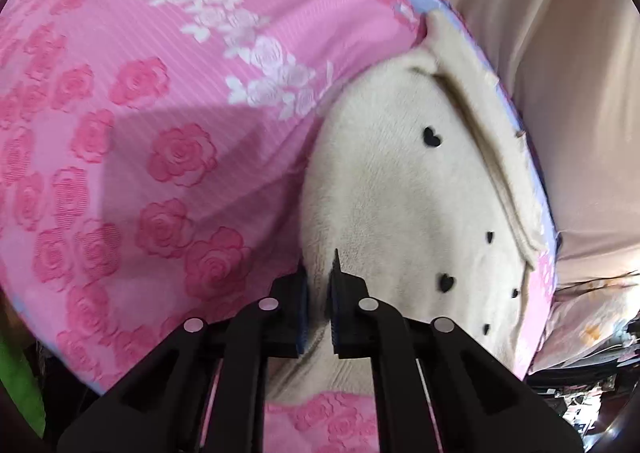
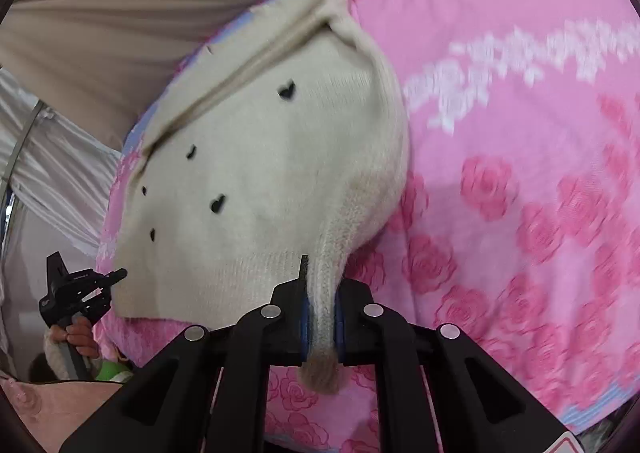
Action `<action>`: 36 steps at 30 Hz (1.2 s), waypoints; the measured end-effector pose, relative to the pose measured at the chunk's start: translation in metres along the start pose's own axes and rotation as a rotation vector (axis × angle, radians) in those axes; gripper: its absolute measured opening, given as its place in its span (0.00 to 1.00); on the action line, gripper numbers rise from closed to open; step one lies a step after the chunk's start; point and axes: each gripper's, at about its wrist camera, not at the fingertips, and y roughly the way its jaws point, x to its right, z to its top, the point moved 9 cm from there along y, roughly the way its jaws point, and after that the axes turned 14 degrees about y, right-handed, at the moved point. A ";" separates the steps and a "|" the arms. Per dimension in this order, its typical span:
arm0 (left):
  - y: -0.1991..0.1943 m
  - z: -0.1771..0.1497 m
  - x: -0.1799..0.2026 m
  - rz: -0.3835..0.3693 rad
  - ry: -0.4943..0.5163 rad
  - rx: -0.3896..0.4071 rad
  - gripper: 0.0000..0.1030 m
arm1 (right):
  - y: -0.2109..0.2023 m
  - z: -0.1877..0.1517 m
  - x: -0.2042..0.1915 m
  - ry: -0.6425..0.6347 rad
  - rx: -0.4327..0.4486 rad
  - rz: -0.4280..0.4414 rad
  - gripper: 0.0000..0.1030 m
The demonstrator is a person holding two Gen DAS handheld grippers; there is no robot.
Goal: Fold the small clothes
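Observation:
A small cream knit garment (image 1: 404,189) with black hearts lies on the pink rose-patterned bedcover (image 1: 132,141). My left gripper (image 1: 319,281) is shut on the garment's near edge, with knit pinched between its blue pads. In the right wrist view the same garment (image 2: 264,173) is lifted at one corner. My right gripper (image 2: 322,293) is shut on that ribbed edge, and a tuft of knit hangs out below the jaws. The left gripper (image 2: 120,274) also shows in the right wrist view, held in a hand at the garment's left corner.
The bedcover (image 2: 520,181) has a lilac border. A beige curtain (image 1: 560,53) hangs beyond the bed edge; it also shows in the right wrist view (image 2: 120,1). Cluttered fabric lies at the lower right (image 1: 580,333). A green object (image 1: 20,385) sits at the lower left.

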 end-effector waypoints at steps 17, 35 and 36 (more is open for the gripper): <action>-0.013 -0.084 0.000 0.024 0.022 -0.143 0.22 | -0.010 -0.041 0.067 -0.012 -0.180 -0.092 0.15; -0.073 -0.059 0.052 -0.172 0.009 -0.029 0.06 | -0.098 0.026 -0.010 -0.106 -0.013 0.250 0.08; -0.072 -0.060 0.053 -0.155 0.021 -0.046 0.06 | -0.092 0.023 -0.008 -0.141 -0.039 0.196 0.08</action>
